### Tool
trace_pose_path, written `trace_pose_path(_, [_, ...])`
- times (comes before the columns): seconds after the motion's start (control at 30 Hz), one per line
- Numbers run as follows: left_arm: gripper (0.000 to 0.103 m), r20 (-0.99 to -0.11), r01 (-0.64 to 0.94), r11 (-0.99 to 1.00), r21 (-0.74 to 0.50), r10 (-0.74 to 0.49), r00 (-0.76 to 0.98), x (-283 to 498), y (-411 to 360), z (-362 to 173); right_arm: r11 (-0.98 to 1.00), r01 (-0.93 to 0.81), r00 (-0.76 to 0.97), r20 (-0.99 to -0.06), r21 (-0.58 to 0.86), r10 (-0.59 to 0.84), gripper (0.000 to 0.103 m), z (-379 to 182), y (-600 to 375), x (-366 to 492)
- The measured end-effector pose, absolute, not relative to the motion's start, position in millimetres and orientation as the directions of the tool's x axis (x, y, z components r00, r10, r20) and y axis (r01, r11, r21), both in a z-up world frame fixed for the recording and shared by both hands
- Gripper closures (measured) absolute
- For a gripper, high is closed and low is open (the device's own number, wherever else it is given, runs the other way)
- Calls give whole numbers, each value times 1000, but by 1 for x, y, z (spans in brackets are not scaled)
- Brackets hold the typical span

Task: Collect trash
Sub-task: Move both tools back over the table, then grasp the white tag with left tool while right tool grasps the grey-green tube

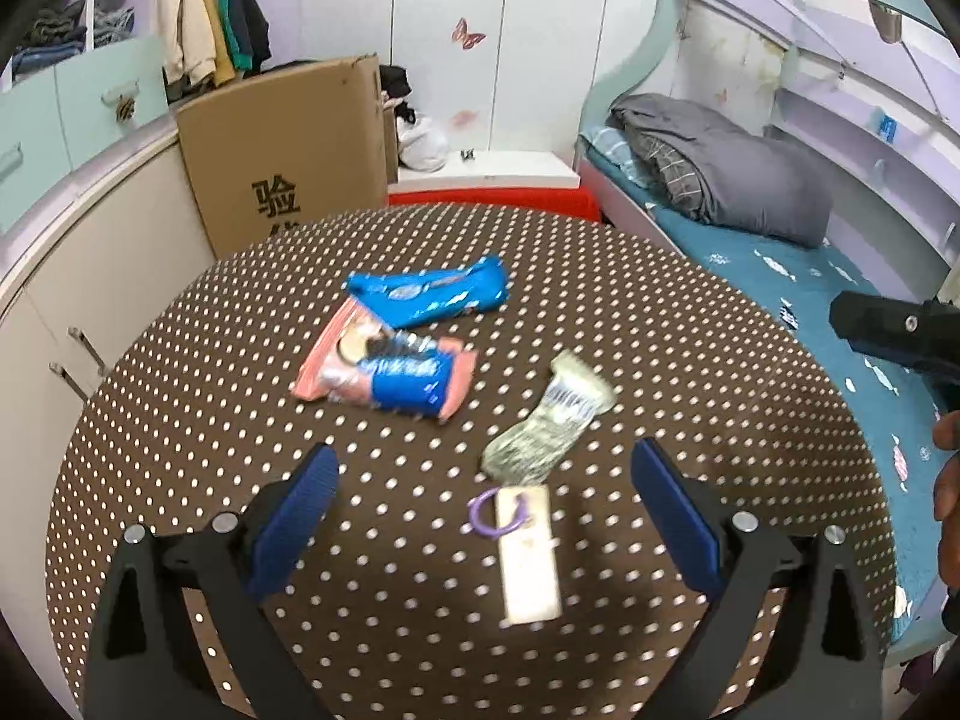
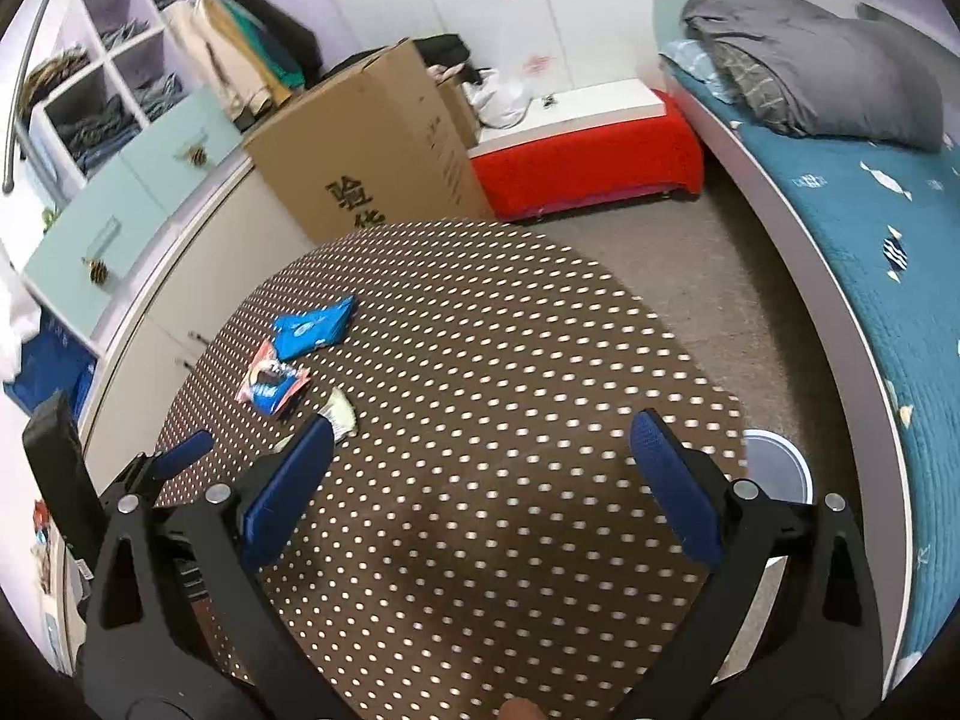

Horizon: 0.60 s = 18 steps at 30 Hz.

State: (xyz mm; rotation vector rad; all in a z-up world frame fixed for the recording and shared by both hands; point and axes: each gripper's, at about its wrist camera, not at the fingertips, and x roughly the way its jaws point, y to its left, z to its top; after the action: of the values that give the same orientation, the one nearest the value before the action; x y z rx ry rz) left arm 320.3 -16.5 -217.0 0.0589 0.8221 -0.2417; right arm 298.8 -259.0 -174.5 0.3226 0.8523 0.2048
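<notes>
A small bedroom with lilac walls, a teal-covered bed and a big brown cardboard box (image 1: pixel 288 150) surrounds a round tabletop (image 1: pixel 690 312) under a brown cloth with white polka dots.

Ahead of the left tongs (image 1: pixel 483 501), well beyond the blue pads, lie a crinkled blue plastic snack wrapper (image 1: pixel 429 295) and, nearer, a pink-and-blue crumpled foil packet (image 1: pixel 387 375); the two touch or nearly touch. Ahead and slightly right of centre sits a pale green, see-through crumpled wrapper (image 1: pixel 549 426). Right between the pads, closest of all, rests a flat cream rectangular card (image 1: pixel 529 552) with a small purple plastic ring (image 1: pixel 487 513) at its far end.

All of this looks featherlight, thin and soft. The wrappers should crush under a pinch and may slide on the cloth, so a raised crumpled fold is likely the best hold. The flat card offers little edge and could be awkward to lift.

The left tongs hover low over the tabletop, tilted downward, spread wide and holding nothing. The right tongs (image 2: pixel 483 474) hang higher over bare cloth, likewise spread wide and empty, with the litter off to their far left. A white round bin (image 2: pixel 777 471) peeks past the tabletop's edge beside their right pad, on the floor, likely the drop point.
</notes>
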Motion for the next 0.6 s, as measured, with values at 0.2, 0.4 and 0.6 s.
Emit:
trace_pose_path(0.2, [8, -755, 255, 966, -37, -194, 626, 321, -16, -231, 935, -75, 625, -714, 348, 316, 6, -181, -246, 301])
trace_pose_path(0.4, [49, -778, 293, 955, -41, -215, 590, 323, -22, -239, 936, -85, 610, -725, 340, 319, 6, -187, -239, 302])
trace_pose_path(0.6, [85, -772, 323, 943, -80, -264, 578, 315, -20, -238, 939, -113, 591, -738, 326, 327, 6, -193, -220, 304])
